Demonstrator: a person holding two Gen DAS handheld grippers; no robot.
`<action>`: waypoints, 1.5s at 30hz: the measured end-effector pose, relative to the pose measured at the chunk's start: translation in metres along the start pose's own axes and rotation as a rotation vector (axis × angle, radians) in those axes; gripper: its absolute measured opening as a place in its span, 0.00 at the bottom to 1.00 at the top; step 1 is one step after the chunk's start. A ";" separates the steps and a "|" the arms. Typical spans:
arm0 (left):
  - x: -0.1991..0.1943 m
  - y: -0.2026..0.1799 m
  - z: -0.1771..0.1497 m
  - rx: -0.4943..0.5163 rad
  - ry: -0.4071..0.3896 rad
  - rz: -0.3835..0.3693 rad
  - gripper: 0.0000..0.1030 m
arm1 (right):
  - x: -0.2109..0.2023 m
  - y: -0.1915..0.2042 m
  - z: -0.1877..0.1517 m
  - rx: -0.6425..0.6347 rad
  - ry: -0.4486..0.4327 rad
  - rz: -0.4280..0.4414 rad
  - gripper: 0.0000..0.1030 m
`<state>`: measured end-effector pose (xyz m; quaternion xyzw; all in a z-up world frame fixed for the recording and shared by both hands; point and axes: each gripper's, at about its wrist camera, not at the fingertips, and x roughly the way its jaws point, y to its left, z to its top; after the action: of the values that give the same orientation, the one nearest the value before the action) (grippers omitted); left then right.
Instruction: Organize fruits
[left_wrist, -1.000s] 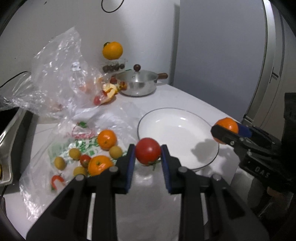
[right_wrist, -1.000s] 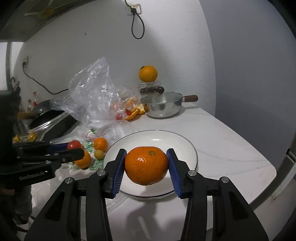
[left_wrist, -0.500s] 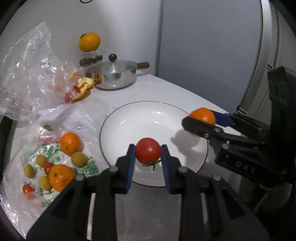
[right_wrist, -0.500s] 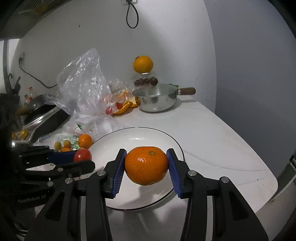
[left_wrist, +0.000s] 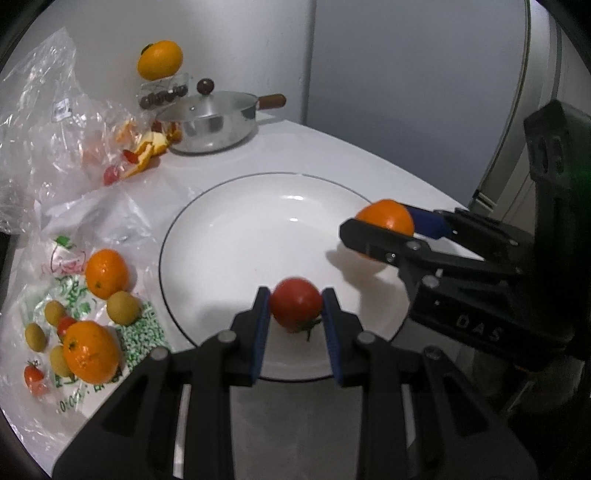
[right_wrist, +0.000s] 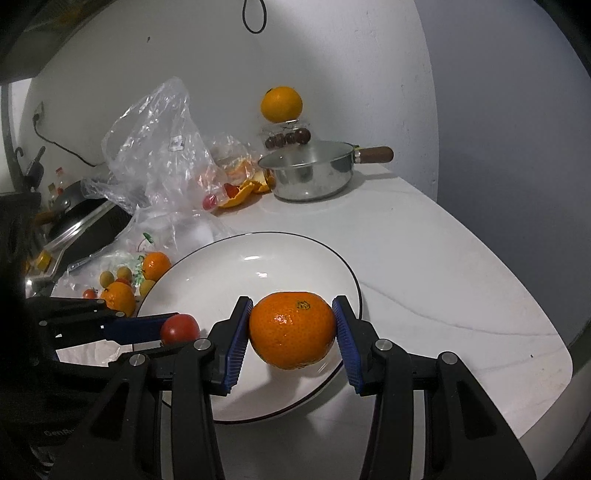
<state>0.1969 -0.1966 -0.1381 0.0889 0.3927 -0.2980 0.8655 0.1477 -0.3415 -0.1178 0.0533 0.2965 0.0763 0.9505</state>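
Two grippers over one white plate (left_wrist: 207, 236), both loaded. Left gripper (left_wrist: 295, 314), low centre of the left wrist view, clamped on a red tomato (left_wrist: 295, 309), green stem hanging down, above the near rim of the plate. Right gripper (right_wrist: 292, 330), low centre of the right wrist view, closed on a mandarin (right_wrist: 292, 329) between blue pads (right_wrist: 236, 343), held above the plate's near right edge; same gripper (left_wrist: 384, 230) seen from the side at right of the left view, fruit above the plate's right rim. Plate empty of fruit, resting on the white countertop (right_wrist: 424, 258). At lower left of the left view, on a printed plastic bag (left_wrist: 74, 295): two oranges (left_wrist: 106, 273), small yellow-green fruits (left_wrist: 123, 307), cherry tomatoes (left_wrist: 34, 374). At upper left, a crumpled clear bag (left_wrist: 40, 122) beside orange peels (left_wrist: 147, 147). At top centre, a lidded steel saucepan (left_wrist: 214, 125) with wooden handle; behind it, an orange (left_wrist: 160, 60) atop a clear container (left_wrist: 162, 92).
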 end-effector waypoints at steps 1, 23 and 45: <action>0.000 0.000 0.000 -0.001 0.001 0.000 0.29 | 0.000 0.000 0.000 -0.002 0.002 0.000 0.46; -0.037 0.026 -0.008 -0.069 -0.049 -0.026 0.64 | 0.010 0.007 -0.002 -0.004 0.039 -0.047 0.54; -0.089 0.136 -0.075 -0.140 0.009 0.293 0.64 | -0.014 0.054 0.008 -0.088 -0.046 -0.074 0.56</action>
<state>0.1840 -0.0176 -0.1342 0.0860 0.3991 -0.1400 0.9021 0.1351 -0.2911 -0.0958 0.0020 0.2726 0.0527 0.9607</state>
